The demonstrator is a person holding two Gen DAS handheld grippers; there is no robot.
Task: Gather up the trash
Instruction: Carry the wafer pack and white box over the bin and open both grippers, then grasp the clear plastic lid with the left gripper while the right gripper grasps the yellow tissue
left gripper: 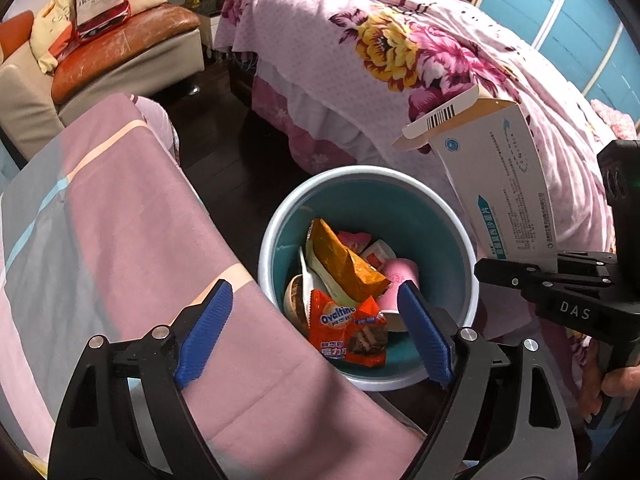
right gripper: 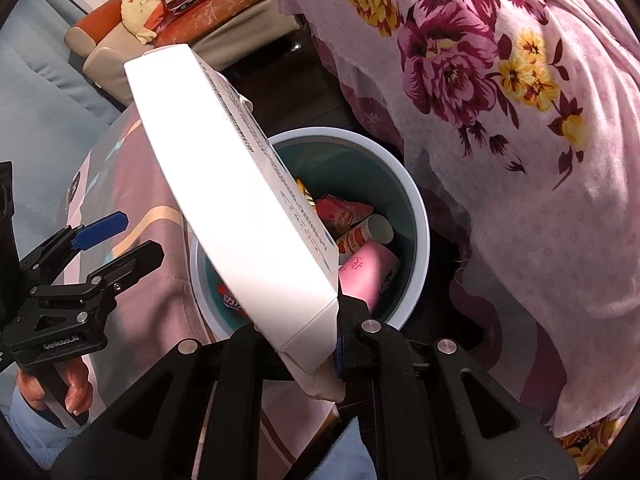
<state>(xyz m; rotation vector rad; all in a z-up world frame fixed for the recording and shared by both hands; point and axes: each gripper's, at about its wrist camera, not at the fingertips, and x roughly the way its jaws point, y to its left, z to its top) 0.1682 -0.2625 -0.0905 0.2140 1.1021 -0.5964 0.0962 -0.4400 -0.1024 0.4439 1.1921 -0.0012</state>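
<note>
Bedroom with dark floor [left gripper: 224, 152] and floral bedspread [left gripper: 380, 40]; right gripper [right gripper: 320, 344] clenched a white cardboard box [right gripper: 240, 208] above round wrapper-filled bin [left gripper: 276, 216], left gripper [left gripper: 316, 332] released.

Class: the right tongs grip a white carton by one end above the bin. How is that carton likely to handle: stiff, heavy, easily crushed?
The carton probably stays stiff: it juts out straight from the right tongs without sagging. Its end flap hangs open, so it is likely empty and light. Thin card, so a hard squeeze may crush it.
</note>
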